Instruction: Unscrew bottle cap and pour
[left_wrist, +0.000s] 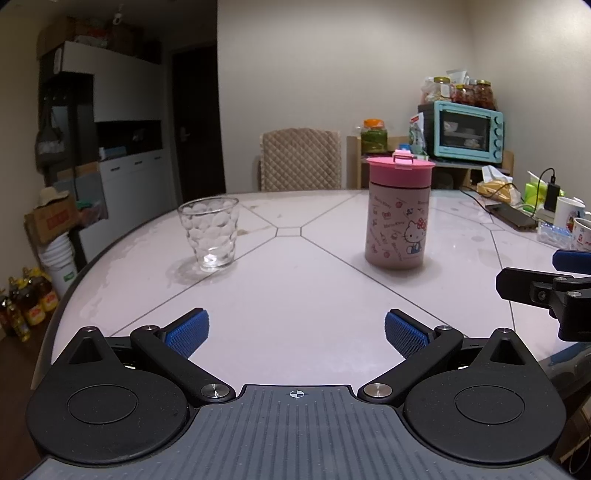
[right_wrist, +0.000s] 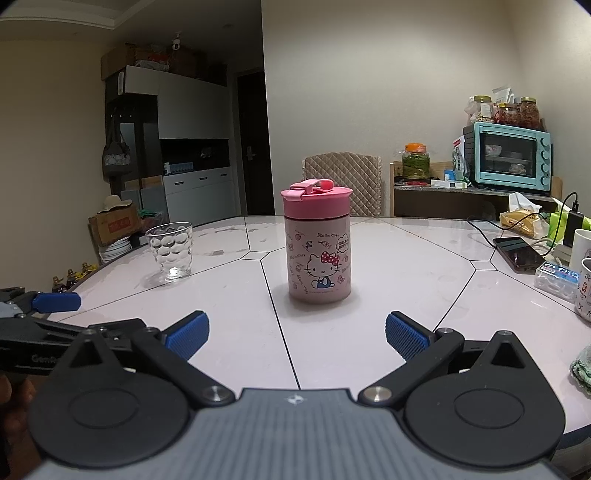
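Pink-capped bottle (right_wrist: 318, 245) stands upright on the table (right_wrist: 388, 295), dead ahead of your right gripper (right_wrist: 297, 334); left gripper (left_wrist: 297, 332) sees it off-right. Both jaws spread, empty. Right is better aligned.

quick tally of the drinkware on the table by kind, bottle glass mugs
Pink bottle: 1
Clear glass: 1
White mugs at the right edge: 2
Total: 4
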